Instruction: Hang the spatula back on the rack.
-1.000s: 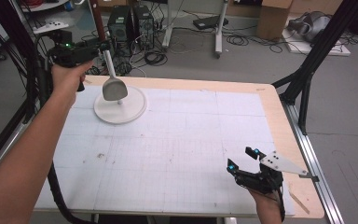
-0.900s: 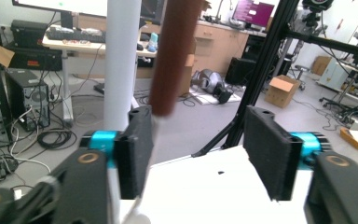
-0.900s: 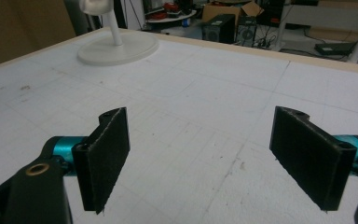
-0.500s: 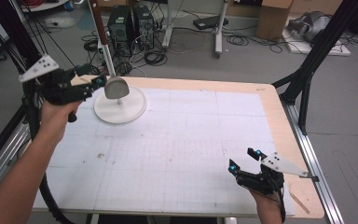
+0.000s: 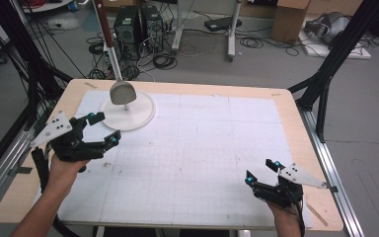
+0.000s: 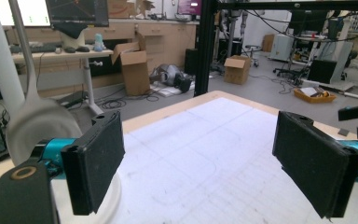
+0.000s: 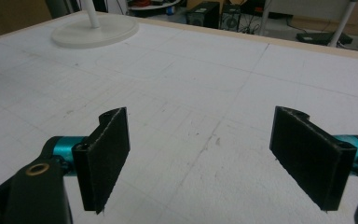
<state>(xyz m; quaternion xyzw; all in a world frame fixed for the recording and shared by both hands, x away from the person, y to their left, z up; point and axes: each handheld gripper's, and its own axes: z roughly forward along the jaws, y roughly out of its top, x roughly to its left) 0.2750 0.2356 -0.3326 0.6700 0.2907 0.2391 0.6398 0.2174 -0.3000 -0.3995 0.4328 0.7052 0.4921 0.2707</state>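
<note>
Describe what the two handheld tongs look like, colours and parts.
Both the left tongs and the right tongs have black bodies, flat black rectangular jaw pads, teal fittings at the jaw bases and a grey three-cornered plate with dark dots on top. A black cable trails from each. No sleeves show.

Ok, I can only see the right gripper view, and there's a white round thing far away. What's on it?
Observer: From the high view, a spoon stands upright over that white round base, with its bowl at the bottom.
Operator: Where's the other gripper?
Observer: The left gripper is beside the base, at its near-left edge. Its jaws have just been opening and there's nothing between them.
</note>
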